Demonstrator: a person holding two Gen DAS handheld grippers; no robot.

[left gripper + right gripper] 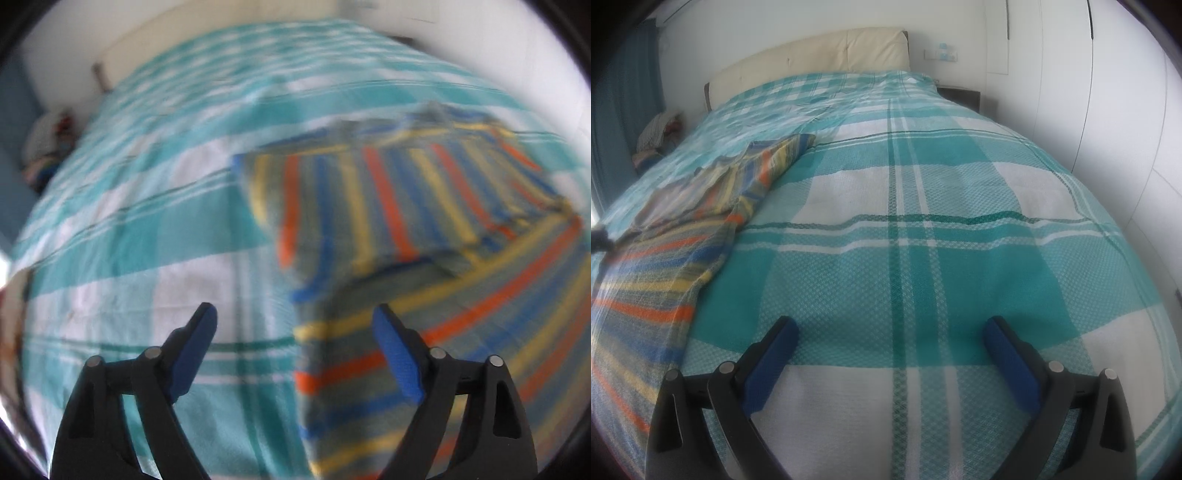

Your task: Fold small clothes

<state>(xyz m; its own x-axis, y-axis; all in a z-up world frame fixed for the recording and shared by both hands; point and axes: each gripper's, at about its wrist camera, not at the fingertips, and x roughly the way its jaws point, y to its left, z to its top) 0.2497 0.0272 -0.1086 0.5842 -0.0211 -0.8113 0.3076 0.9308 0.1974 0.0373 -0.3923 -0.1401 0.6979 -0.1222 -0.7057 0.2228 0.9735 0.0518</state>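
A striped garment (388, 206) in orange, blue and yellow is spread on the bed (923, 229), partly folded, with one layer doubled over the rest. In the right wrist view it is seen at the left side of the teal-and-white checked cover. The left hand-held gripper (295, 350) is held open above the garment's near edge, nothing between its blue pads (397, 354). The right hand-held gripper (890, 354) is likewise open and empty, over bare cover, well apart from the garment. A cream headboard (820, 55) is seen at the far end.
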